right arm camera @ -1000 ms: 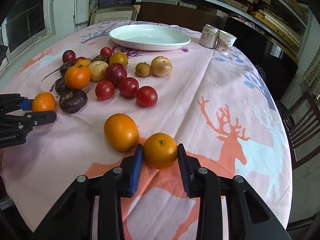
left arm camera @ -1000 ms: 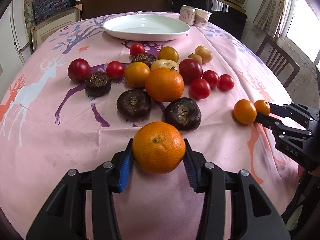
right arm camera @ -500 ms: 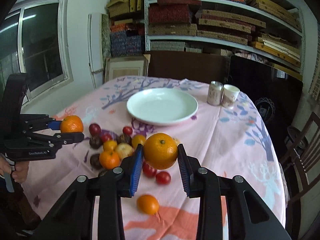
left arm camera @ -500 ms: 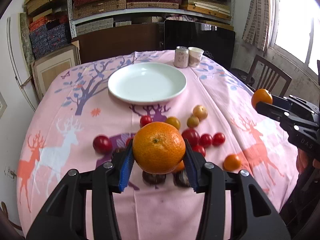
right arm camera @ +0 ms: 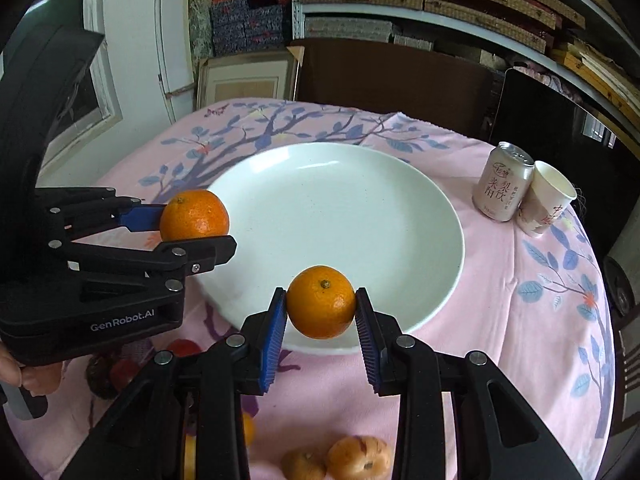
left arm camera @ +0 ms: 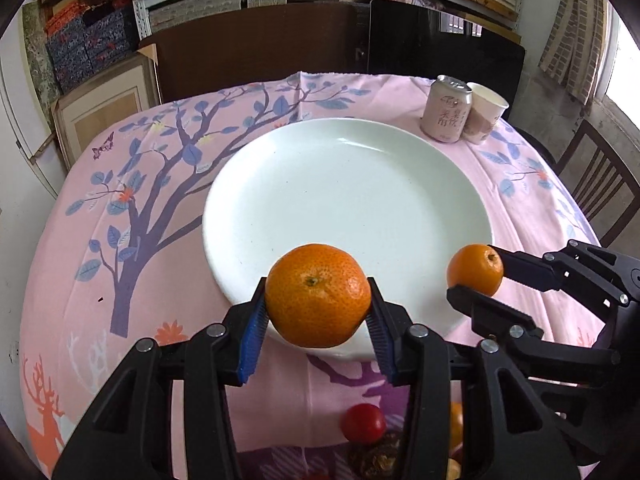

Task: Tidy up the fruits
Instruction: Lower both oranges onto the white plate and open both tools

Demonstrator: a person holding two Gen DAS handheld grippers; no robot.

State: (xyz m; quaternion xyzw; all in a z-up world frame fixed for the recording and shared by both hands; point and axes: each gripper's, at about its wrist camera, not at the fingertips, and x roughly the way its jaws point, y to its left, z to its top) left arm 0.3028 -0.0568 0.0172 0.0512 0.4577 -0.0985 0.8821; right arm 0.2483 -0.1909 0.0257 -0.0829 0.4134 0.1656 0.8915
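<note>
Grip, left: left gripper [left arm camera: 317, 314] clamped on the big orange [left arm camera: 318, 295], pads on opposite sides so it can't roll.
Grip, right: right gripper [right arm camera: 321, 322] pinching the small orange [right arm camera: 321, 302].
Position: both over the plate [left arm camera: 360, 184] near rim, probably for dropping.
Leftovers: tomato [left arm camera: 363, 423] sits on the tablecloth [left arm camera: 80, 240].

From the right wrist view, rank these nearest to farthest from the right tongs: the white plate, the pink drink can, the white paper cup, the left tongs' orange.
1. Round white ceramic plate, its near rim right under the right tongs.
2. Orange mandarin in the left tongs, to the left over the plate's edge.
3. Pink drink can and white paper cup, far right, touching: too close to call.
</note>
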